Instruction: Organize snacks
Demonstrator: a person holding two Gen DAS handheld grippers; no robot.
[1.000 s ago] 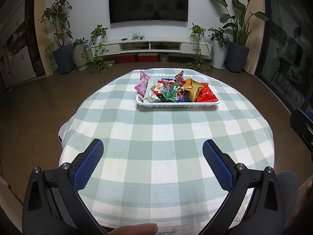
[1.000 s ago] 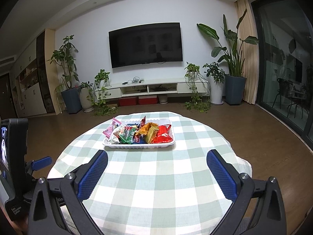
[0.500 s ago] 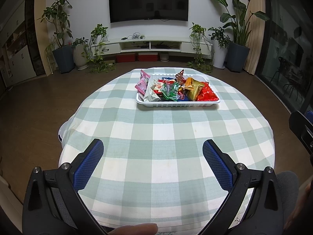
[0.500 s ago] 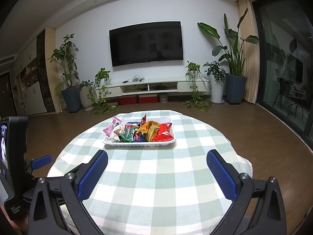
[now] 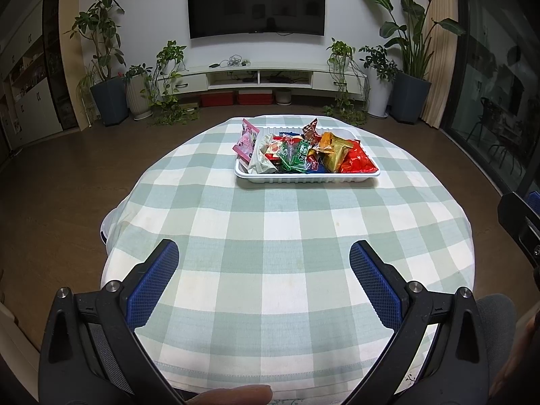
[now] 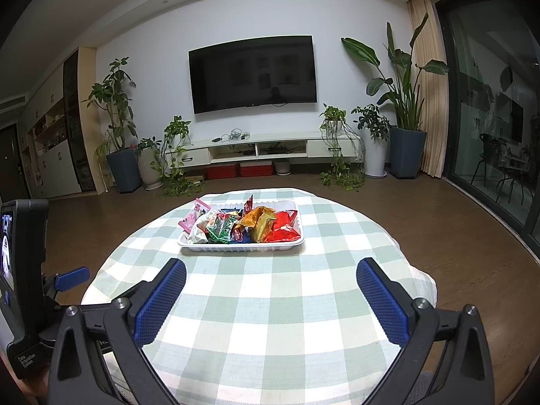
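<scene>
A round worktop (image 5: 270,222) under a green-and-white checked cloth carries a white ribbed plastic tray (image 5: 305,178) on its far half, well apart from both pairs of tongs. The tray is heaped with wrapped snacks: a pink packet (image 5: 245,140) stands tilted over the tray's left rim, beside it lies a white crumpled wrapper (image 5: 260,162), then a green foil packet (image 5: 297,157), a gold-orange foil packet (image 5: 332,150) and, at the right end, a shiny red packet (image 5: 357,162); a dark red wrapper (image 5: 310,128) pokes up at the back. Printing shows on the green and pink packets, but it is too small to read. The left tongs (image 5: 263,263), black with blue textured pads, hover over the near part of the cloth with their jaws spread wide and nothing between them; a fingertip (image 5: 233,395) shows at the bottom edge of that view. The right tongs (image 6: 270,280) are likewise spread wide and empty, aimed at the tray from the near side. In the right wrist view the body of the left device (image 6: 23,270) stands at the left edge, and a label on it reads "Data Acquisition System". Beyond the worktop a black wall-mounted television (image 6: 253,74) hangs above a low white cabinet (image 6: 266,148), with potted plants on either side.
</scene>
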